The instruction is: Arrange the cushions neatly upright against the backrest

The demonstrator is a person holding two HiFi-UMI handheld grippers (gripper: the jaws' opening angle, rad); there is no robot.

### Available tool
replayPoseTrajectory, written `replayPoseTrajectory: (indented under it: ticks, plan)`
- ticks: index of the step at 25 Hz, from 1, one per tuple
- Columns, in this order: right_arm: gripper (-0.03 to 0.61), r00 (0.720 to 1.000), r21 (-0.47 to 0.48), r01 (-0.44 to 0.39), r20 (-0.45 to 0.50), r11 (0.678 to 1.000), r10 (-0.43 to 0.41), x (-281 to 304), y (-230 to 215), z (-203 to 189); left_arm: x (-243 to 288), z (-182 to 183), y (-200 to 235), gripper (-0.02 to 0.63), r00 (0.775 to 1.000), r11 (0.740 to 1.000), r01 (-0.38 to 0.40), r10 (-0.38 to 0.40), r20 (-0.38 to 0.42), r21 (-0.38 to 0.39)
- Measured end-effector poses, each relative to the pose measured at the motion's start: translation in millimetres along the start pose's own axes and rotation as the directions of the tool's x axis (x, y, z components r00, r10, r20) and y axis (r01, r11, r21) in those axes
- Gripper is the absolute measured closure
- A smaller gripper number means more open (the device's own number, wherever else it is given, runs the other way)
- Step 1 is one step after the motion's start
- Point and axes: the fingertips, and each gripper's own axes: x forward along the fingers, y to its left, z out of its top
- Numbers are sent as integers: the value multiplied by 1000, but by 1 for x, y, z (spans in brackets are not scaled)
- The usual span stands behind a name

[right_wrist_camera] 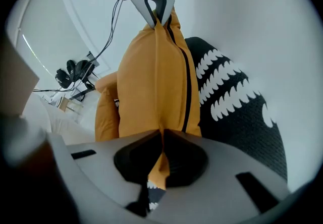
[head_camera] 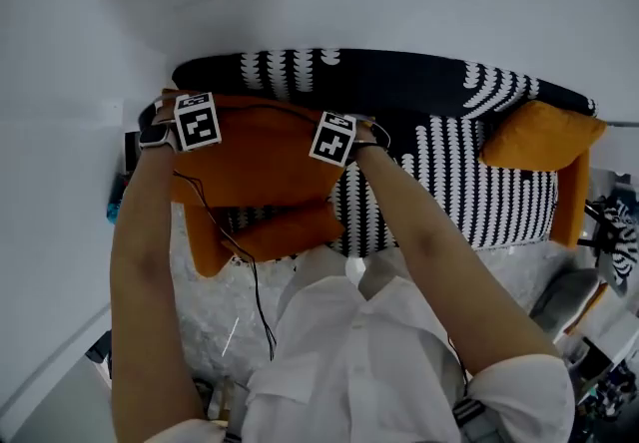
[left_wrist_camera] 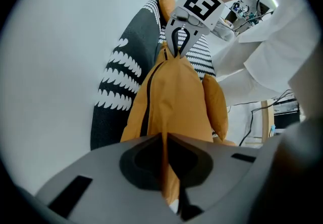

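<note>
Both grippers are clenched on the same orange cushion (head_camera: pixel 262 160), one at each of its top corners. In the left gripper view the left gripper (left_wrist_camera: pixel 164 165) has its jaws pressed together with a thin fold of the orange cover pinched between them, and the cushion hangs away below with a black zip line running along its edge. The right gripper view shows the same thing from the other end: the right gripper (right_wrist_camera: pixel 161 163) has its jaws closed on a pleat of the fabric at the opposite corner. From the head view the cushion is stretched broadside between the two marker cubes, in front of the backrest (head_camera: pixel 399 80) at the left end of the black sofa with its white scalloped pattern (head_camera: pixel 469 197); whether its lower edge touches the seat cannot be made out. A second orange cushion (head_camera: pixel 288 231) lies lower down, just beneath the held one and nearer the person, tipped at a slant. A third orange cushion (head_camera: pixel 539 137) sits well apart at the sofa's right end, leaning at the corner by the backrest. The person's bare forearms reach forward to the grippers, and a thin black cable (head_camera: pixel 256 283) trails down from the left one
</note>
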Motion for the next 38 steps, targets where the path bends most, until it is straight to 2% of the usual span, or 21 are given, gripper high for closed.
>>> replayPoseTrajectory:
  ticks: [6,12,16,23,30,34,38]
  plan:
    - [563,999,-9,29,16,1000,-29,-47,45,-18,-39,23,-43,592,1000,1000,-23,23,-8,21]
    - [563,991,-29,134,7,991,-134,-120,32,-50,-80,75,-61,592,996,996,-85,84,43,8]
    - [563,978,-64,199,-44,978,-202,-169,14,-102,-90,138,-68,592,986,992,-120,122,110,-26]
    - [563,954,-95,273,-104,957,-283,-242,-38,-210,-86,269,-70,592,964,989,-97,122,238,-112]
    - [563,946,-63,279,-155,958,-285,-267,-75,-321,-48,382,-72,591,945,988,-33,79,318,-148]
    - [563,946,-42,271,-173,962,-274,-266,-89,-362,-33,429,-69,591,935,990,-17,64,349,-138]
    - [562,951,-29,246,-188,969,-247,-255,-95,-391,-11,446,-54,591,952,990,-38,77,295,-134]
